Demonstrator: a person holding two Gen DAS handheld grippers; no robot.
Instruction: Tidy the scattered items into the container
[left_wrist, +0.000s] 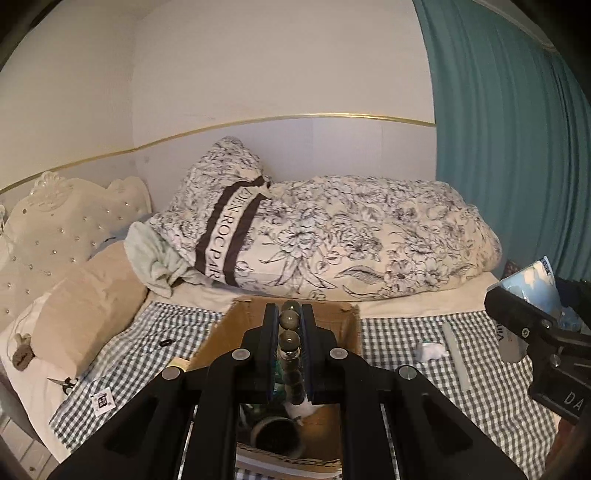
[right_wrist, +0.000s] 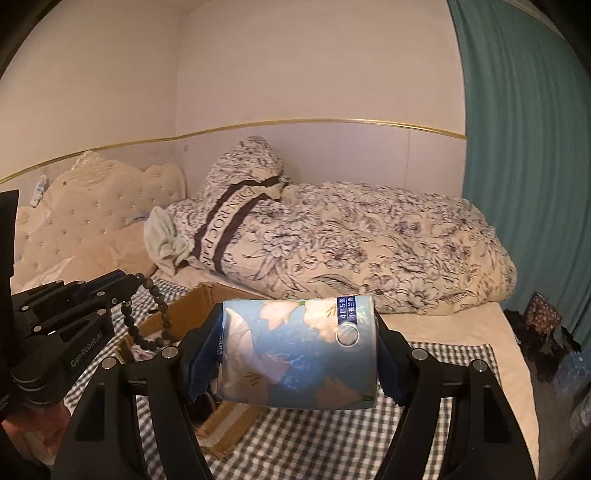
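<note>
Two light loads: left gripper (left_wrist: 289, 325) pinches a limp, slippery bead string (left_wrist: 288, 338) over the cardboard box (left_wrist: 347, 332), while right gripper (right_wrist: 300, 349) clamps a soft, probably crushable tissue roll (right_wrist: 299, 350) end-to-end.

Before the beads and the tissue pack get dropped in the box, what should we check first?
1. Left gripper holds the bead bracelet: ok, shut on it.
2. Bracelet hangs over the cardboard box: ok, beads dangle above the opening.
3. Right gripper holds the tissue pack: ok, pinched at both ends.
4. Tissue pack is over the box: not ok, it sits to the box's right.
5. Room left in the box: cannot tell, a dark round container and other things already lie inside.
6. Strays left on the checked sheet: not ok, crumpled tissue remains.
</note>
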